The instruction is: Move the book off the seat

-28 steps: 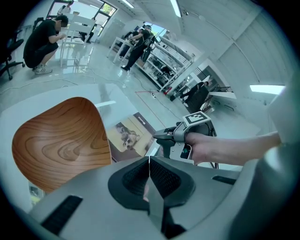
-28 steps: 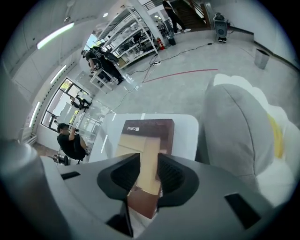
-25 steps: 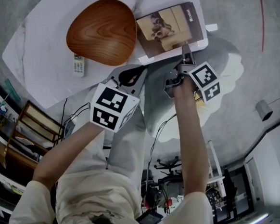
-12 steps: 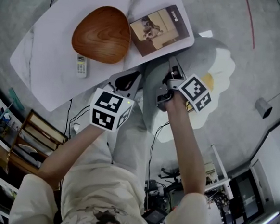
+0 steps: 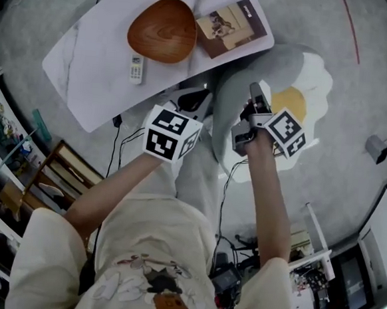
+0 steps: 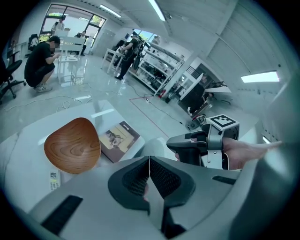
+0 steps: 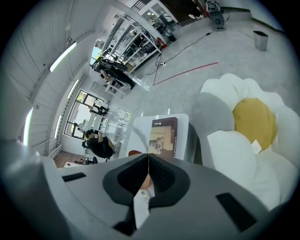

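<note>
Both tongs pressed together, nothing between: L gripper (image 6: 149,160) & R gripper (image 7: 148,156). Brown-cover rectangular book (image 5: 231,27) lies flat at corner of white marble-look table (image 5: 93,69), just beside oval wooden bowl (image 5: 163,29), apart from white-and-yellow flower-shaped seat (image 5: 318,72).

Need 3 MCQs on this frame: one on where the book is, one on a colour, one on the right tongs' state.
1. Where does the book lie?
A) on the floor
B) on the white table, beside the wooden bowl
C) held in the air
2. What colour is the centre of the seat?
A) red
B) yellow
C) blue
3. The right tongs are:
A) shut, empty
B) wide open
C) shut on the book
Key: 1 B, it lies flat on the tabletop next to the bowl; 2 B, a yellow patch sits amid white petals; 3 A, the jaws meet with nothing between.
</note>
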